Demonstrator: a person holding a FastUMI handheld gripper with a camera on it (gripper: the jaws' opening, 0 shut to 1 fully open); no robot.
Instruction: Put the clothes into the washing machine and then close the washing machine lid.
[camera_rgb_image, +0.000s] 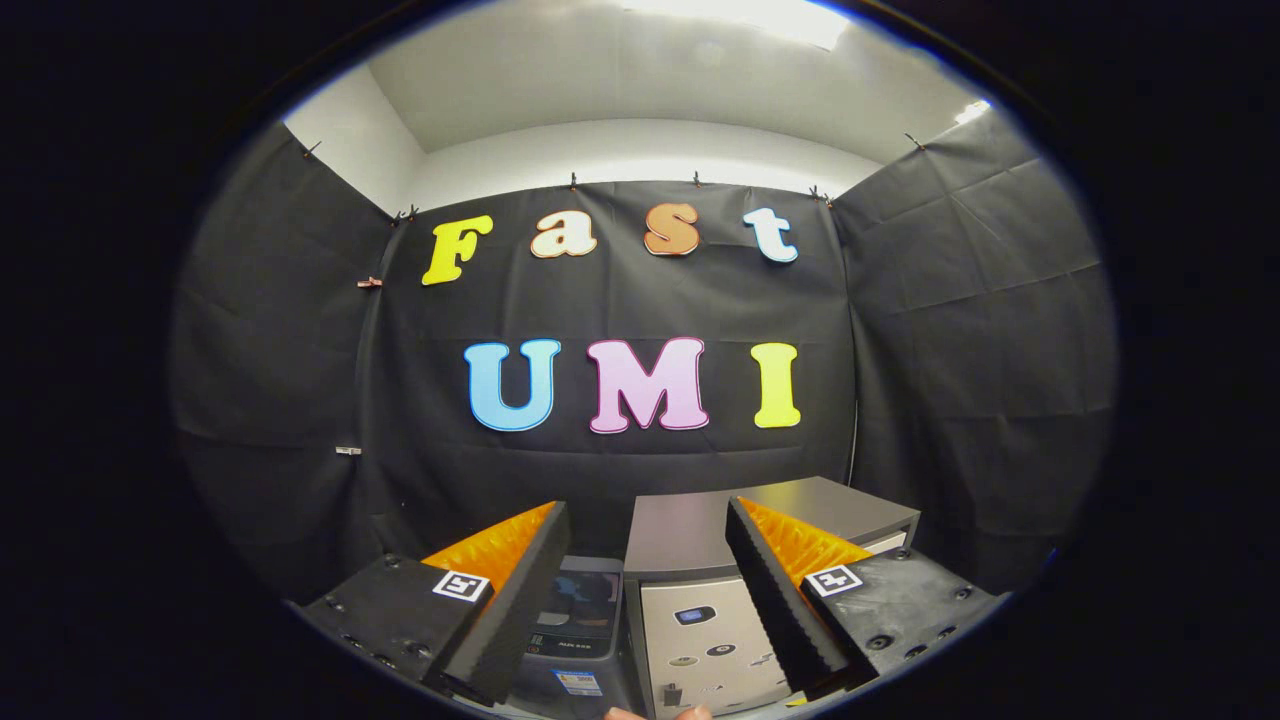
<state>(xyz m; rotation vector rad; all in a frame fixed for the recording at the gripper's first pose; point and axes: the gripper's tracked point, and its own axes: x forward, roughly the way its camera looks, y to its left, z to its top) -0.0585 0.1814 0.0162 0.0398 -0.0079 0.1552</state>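
Black cloth hangs on all sides of the booth (960, 330), with a pale ceiling (640, 90) and a bright light above it, so that's the setting.

Closest in, the gripper (645, 520) sits with its fingers spread wide apart and nothing held between them. Each finger (510, 600) slopes up and forward, and there's a small square marker (461, 586) stuck on the body behind each one. Right at the near edge, between the fingers, a bit of fingertip from a person's hand (660, 713) peeks in.

Just ahead, down in the gap between the fingers, stands the washing machine (705, 630): a small boxy unit with a pale front panel carrying a few little buttons or stickers, and a flat dark lid (680, 525) that lies closed on top. The right finger covers part of its right side. Just beside it on the left stands a darker box-like container (585, 610) with a label on the front, half hidden behind the left finger. Can't tell what's inside it.

Beyond those two it's just the cloth wall.
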